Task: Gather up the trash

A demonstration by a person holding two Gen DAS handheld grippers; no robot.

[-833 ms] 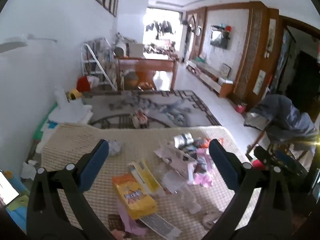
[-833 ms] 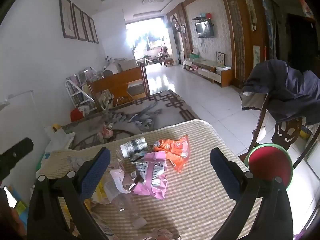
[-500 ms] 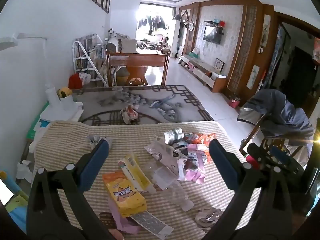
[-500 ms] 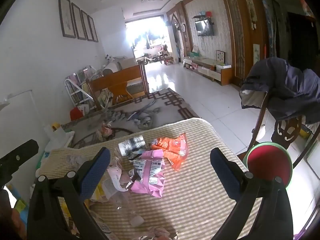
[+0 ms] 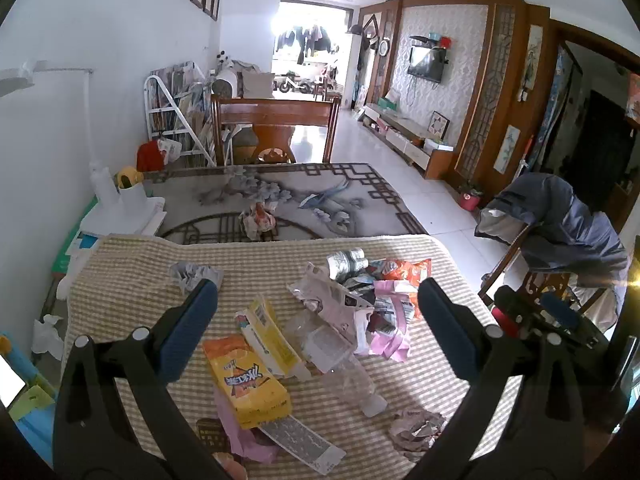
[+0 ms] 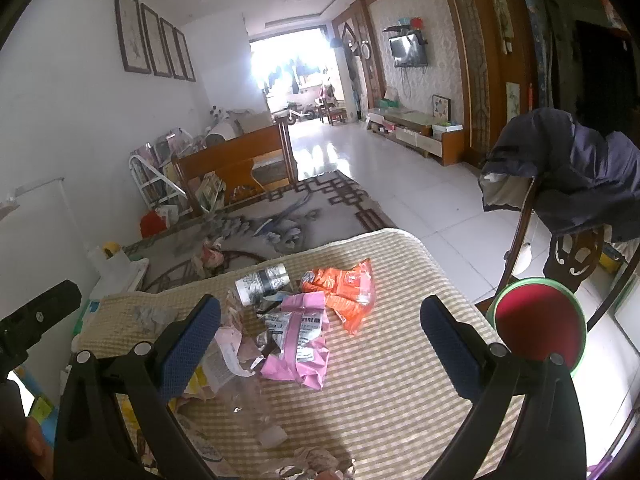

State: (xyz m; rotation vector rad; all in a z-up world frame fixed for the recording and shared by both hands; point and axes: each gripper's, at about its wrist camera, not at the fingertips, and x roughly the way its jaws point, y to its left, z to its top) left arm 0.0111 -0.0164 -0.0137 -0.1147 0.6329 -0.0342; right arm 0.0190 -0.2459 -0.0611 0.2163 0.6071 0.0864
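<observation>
Task status: not started, judging by the layout; no trash is held and no piece sits in a container.
Left gripper [image 5: 318, 306]: jaws spread wide, empty, hovering above the near half of the table covered in a beige striped woven mat [image 5: 128, 280].
Right gripper [image 6: 320, 322]: jaws spread wide, empty, above the mat's right half.
Trash, near edge: yellow-orange snack bag [image 5: 246, 384], yellow-and-white flattened carton [image 5: 268, 334], clear crushed plastic bottle [image 5: 352, 376], pale printed paper strip [image 5: 298, 442].
Trash, centre: pink torn wrapper [image 6: 298, 340].
Trash, far edge: orange foil snack bag [image 6: 344, 286], grey-patterned can lying on its side [image 6: 262, 282].
Trash, far-left corner: crumpled grey paper wad [image 5: 194, 274].
Possible bin: round green-rimmed red container [image 6: 538, 326], off the table's right edge; whether it is a bin cannot be told.
Remaining: every visible piece.
</observation>
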